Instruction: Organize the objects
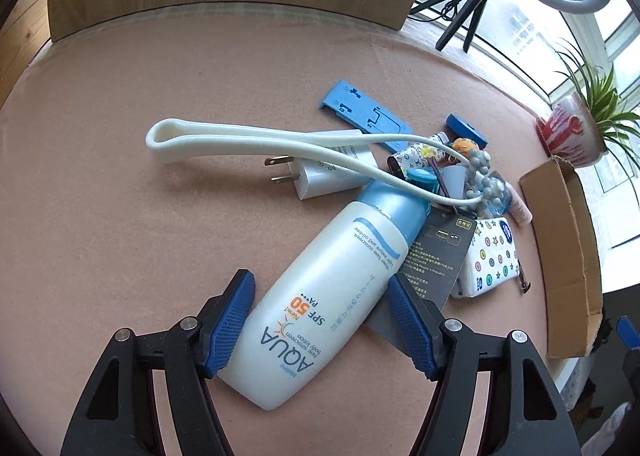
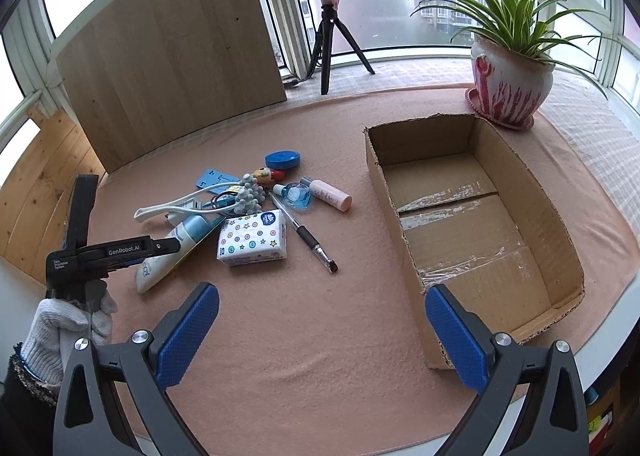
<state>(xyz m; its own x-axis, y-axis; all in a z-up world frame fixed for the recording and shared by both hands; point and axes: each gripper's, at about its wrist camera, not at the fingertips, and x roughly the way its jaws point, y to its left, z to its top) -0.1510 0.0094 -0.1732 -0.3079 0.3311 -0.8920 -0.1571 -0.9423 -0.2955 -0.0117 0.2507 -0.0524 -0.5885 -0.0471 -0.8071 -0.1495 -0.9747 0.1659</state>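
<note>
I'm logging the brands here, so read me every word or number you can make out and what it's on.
"AQUA", "SPF 50", "PA+++", "New!", "body lotion": sunscreen bottle, between the left hand-held gripper fingers.
"GenRobot.AI": left hand-held gripper's body, in the right wrist view.
Black card: print too small.
White charger: print unreadable.
Tissue pack: logo blurred.

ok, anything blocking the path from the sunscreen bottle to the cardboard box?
Partly. The tissue pack and a pen lie on the cloth between the sunscreen bottle and the cardboard box. The left hand-held gripper straddles the bottle; lifted, it probably clears them.
</note>
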